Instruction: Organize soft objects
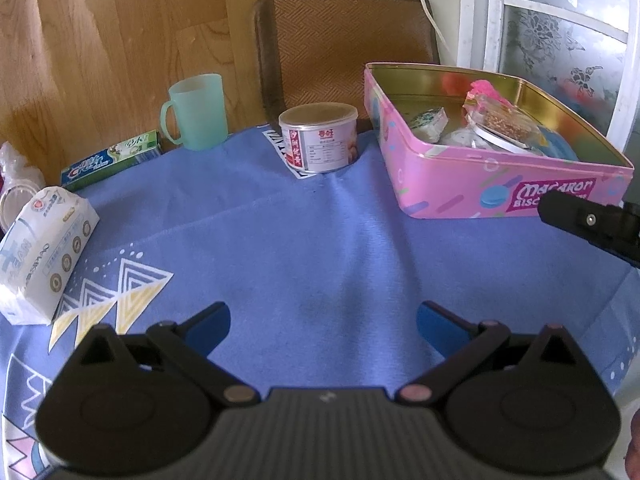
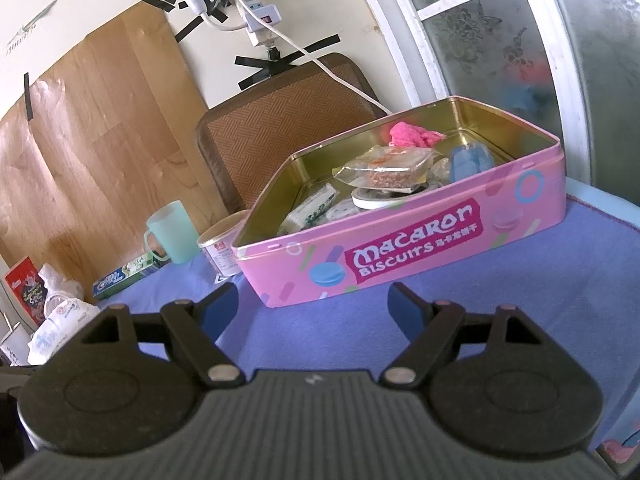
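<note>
- My left gripper [image 1: 323, 322]: jaws wide, empty, lower centre over blue cloth [image 1: 304, 240].
- My right gripper [image 2: 314, 306]: wide, empty.
- Pink biscuit tin [image 2: 400, 248], mid-frame: holds pink cloth [image 2: 412, 135], wrapped snack [image 2: 390, 170].

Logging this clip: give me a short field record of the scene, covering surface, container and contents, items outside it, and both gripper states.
surface: blue patterned cloth
container: pink Macaron Biscuits tin, lid off
in tin: pink cloth, wrapped snack bar, small packets
outside tin: tissue pack, toothpaste box, green mug, white can
left hand-held gripper: open, empty, over the cloth
right hand-held gripper: open, empty, facing the tin
</note>
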A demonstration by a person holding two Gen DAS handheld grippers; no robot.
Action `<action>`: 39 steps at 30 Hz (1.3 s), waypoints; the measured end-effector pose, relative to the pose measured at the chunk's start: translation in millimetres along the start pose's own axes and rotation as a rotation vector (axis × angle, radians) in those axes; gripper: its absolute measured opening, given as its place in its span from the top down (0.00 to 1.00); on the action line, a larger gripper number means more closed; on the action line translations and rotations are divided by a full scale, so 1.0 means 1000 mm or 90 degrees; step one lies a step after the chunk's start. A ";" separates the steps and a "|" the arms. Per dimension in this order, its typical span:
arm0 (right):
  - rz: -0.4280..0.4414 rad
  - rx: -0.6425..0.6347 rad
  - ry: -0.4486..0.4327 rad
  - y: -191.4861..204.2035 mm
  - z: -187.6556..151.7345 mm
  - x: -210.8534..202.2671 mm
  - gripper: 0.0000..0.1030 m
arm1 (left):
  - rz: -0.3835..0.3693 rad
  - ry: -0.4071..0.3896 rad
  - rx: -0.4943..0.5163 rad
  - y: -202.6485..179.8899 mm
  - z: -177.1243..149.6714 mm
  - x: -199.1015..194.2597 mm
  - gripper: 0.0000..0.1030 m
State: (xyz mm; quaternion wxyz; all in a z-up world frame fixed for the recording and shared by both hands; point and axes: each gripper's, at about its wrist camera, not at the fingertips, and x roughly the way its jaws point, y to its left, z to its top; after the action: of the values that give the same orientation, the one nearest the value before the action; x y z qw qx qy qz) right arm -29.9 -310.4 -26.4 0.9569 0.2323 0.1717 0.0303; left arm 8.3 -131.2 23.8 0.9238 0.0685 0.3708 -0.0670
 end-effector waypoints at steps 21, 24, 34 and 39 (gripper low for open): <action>0.004 -0.009 0.009 0.000 0.001 0.004 0.19 | 0.002 0.012 -0.019 0.003 -0.001 0.004 0.00; 0.005 -0.009 0.009 0.000 0.001 0.004 0.19 | 0.004 0.013 -0.017 0.003 -0.001 0.005 0.00; 0.004 -0.007 0.010 0.000 0.000 0.004 0.19 | 0.006 0.013 -0.017 0.003 -0.002 0.006 0.00; 0.004 -0.008 0.010 0.000 0.000 0.003 0.19 | 0.006 0.013 -0.017 0.003 -0.002 0.006 0.00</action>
State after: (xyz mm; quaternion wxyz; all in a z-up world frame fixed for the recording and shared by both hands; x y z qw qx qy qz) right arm -26.7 -309.7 -27.6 0.9568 0.2267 0.1785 0.0361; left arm 11.8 -128.5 18.6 0.9209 0.0588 0.3810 -0.0574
